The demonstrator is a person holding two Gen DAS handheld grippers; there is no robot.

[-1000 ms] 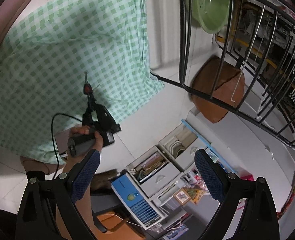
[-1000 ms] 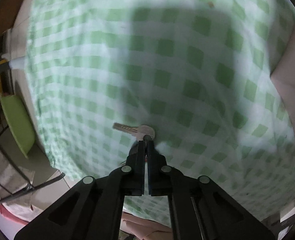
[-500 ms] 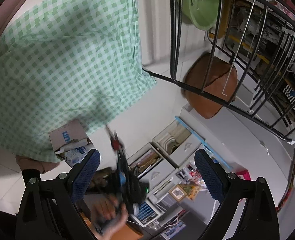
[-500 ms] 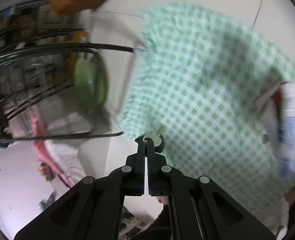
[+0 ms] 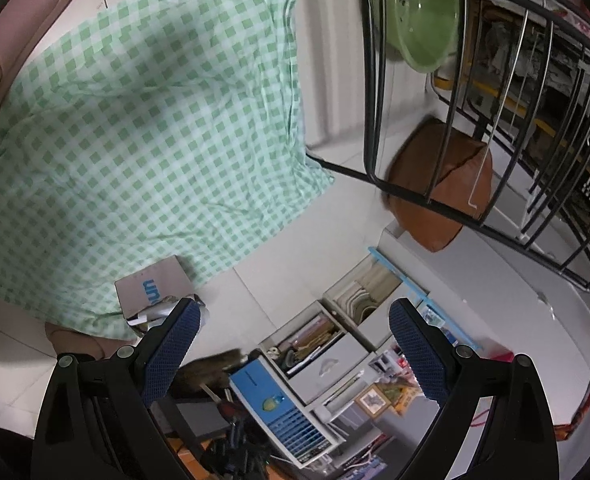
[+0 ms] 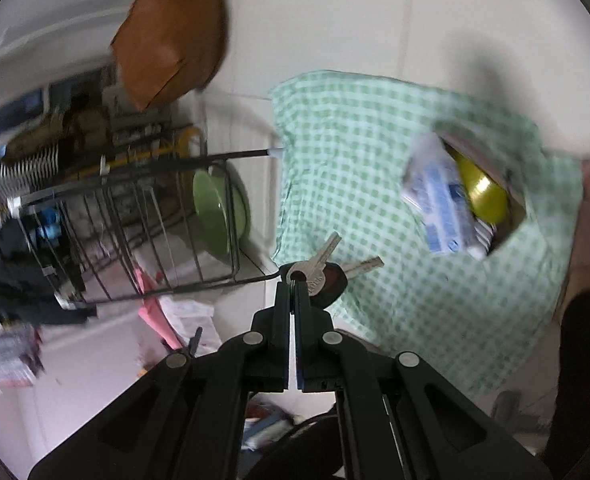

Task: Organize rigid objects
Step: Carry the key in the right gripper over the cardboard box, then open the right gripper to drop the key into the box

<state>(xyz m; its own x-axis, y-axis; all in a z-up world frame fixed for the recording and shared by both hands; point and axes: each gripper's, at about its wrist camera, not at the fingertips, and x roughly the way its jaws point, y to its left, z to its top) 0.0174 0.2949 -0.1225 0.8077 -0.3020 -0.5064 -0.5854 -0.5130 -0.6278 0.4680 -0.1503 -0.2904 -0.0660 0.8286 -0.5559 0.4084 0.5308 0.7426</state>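
The right gripper point(image 6: 294, 288) was clenched on a bunch of keys point(image 6: 319, 270) — light, rigid, slippery metal, best pinched at the heads. The left gripper point(image 5: 293, 344) stood released, holding nothing.

Soft, even indoor light fills both views, bright on the pale floor point(image 5: 255, 296) and dimmer toward the black fisheye rims, where straight lines bow. The left wrist view is sharp; a broad grey shadow lies across the checked cloth point(image 5: 143, 128). The right wrist view is smeared by motion, worst on the wire rack point(image 6: 135, 232) and the box point(image 6: 455, 204), with a soft shadow on the floor above the cloth.
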